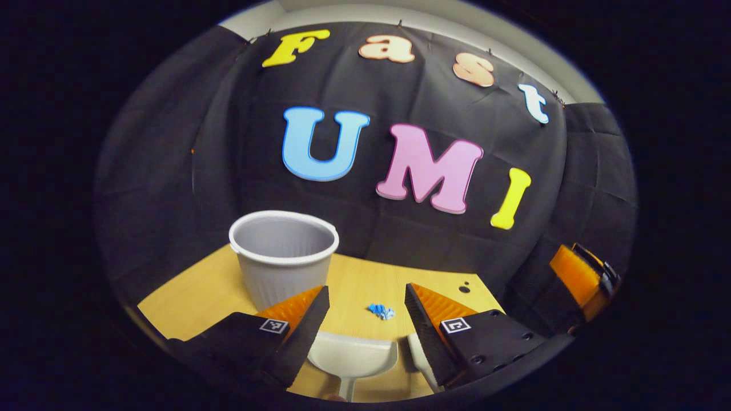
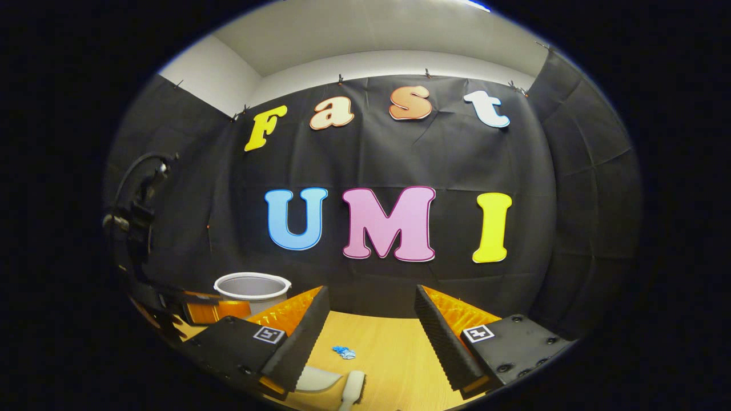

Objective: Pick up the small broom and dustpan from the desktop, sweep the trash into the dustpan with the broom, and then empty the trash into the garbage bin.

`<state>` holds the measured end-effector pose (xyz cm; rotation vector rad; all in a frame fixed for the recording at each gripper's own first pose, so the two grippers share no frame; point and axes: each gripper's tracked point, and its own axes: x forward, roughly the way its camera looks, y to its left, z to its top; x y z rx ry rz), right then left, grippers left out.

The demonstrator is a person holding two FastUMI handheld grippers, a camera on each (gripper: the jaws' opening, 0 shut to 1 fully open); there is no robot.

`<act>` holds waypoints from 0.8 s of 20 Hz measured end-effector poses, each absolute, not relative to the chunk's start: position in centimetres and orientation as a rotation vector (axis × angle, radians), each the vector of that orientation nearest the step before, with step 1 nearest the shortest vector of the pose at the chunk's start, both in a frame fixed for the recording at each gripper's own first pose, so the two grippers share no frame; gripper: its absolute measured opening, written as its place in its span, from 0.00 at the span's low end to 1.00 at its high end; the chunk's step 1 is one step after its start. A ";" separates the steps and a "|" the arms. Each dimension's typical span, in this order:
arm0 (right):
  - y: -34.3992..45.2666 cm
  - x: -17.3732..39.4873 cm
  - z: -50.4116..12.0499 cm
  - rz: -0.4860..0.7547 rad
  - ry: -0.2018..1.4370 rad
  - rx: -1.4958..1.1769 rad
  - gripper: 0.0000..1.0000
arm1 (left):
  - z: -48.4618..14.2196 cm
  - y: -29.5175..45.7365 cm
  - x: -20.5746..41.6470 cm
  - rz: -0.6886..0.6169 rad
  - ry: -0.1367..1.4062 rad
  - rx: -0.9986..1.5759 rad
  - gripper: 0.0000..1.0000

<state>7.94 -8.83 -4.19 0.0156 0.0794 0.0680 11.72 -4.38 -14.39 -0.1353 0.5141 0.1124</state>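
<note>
A white dustpan (image 1: pixel 351 357) lies on the wooden desktop (image 1: pixel 194 297) just below and between the fingers of my left gripper (image 1: pixel 366 319), which is open and holds nothing. The white broom (image 1: pixel 418 355) peeks out beside that gripper's right finger. Blue crumpled trash (image 1: pixel 381 311) lies just beyond the pan. A grey garbage bin (image 1: pixel 282 257) with a white rim stands at the back left. My right gripper (image 2: pixel 371 325) hangs open above the desktop (image 2: pixel 400 354), over the broom (image 2: pixel 354 389), the dustpan (image 2: pixel 317 379) and the trash (image 2: pixel 344 352). The bin (image 2: pixel 252 287) stands far left.
The black cloth wall closes the desk at the back and on both sides. Two small dark holes (image 1: pixel 465 287) mark the desktop's far right corner. The right gripper (image 1: pixel 582 279) shows at the right edge of the left gripper view, the left gripper (image 2: pixel 200 311) left in the other.
</note>
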 end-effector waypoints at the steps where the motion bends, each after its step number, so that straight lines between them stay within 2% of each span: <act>1: -9.0 7.9 -4.5 0.058 0.092 0.009 0.97 | -17.0 -4.9 10.9 0.090 0.624 -0.161 0.80; 4: -10.0 6.7 -5.3 0.018 0.121 -0.003 0.97 | -23.9 -4.7 9.1 0.084 0.839 -0.143 0.82; 10: -13.1 5.2 -7.5 -0.091 0.186 -0.007 0.97 | -30.8 -4.0 4.8 0.076 1.185 -0.049 0.82; 16: -15.4 4.5 -8.8 -0.176 0.233 0.003 0.97 | -36.6 -4.2 3.8 0.090 1.424 -0.030 0.82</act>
